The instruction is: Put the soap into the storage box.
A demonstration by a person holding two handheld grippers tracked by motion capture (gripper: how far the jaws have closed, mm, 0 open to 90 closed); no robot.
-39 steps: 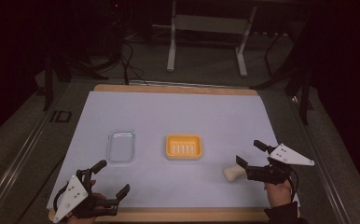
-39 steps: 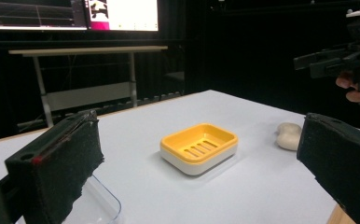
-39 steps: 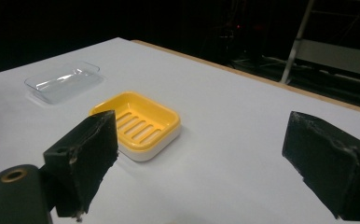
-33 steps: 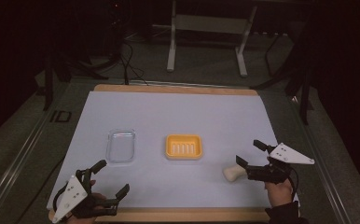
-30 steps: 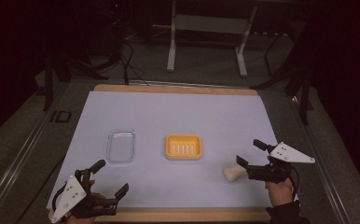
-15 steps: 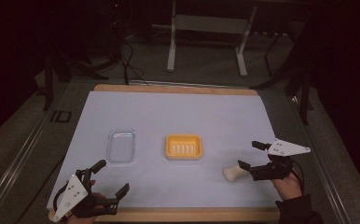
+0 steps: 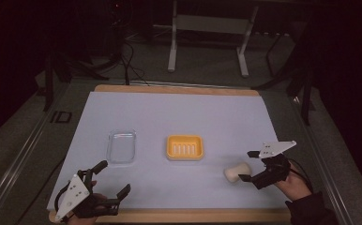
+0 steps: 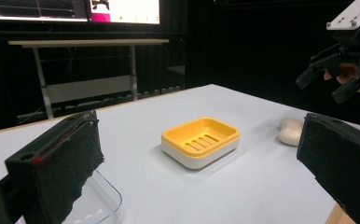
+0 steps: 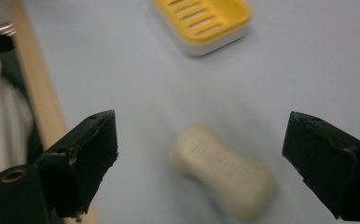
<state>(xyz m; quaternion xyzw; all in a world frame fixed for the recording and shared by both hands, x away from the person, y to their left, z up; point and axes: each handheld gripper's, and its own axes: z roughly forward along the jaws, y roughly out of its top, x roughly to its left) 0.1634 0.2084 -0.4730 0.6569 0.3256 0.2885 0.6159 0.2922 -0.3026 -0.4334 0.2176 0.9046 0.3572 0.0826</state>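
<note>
Two grippers spread wide: our right gripper (image 7: pixel 250 165) straddles cream waisted soap bar (image 9: pixel 225 169) lower right, likely for yellow slotted plastic soap dish (image 7: pixel 184 147); left gripper (image 7: pixel 111 178) idles.

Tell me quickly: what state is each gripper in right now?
Left gripper: open, holding nothing, near the table's front edge.
Right gripper: open, jaws either side of the soap bar, not closed on it.

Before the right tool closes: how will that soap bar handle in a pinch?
The soap looks solid, so probably stiff and fairly heavy for its size. Its smooth, rounded, waisted shape may let it slip or twist between the open right tool pads. It lies flat on the table, so rolling seems unlikely.
</note>
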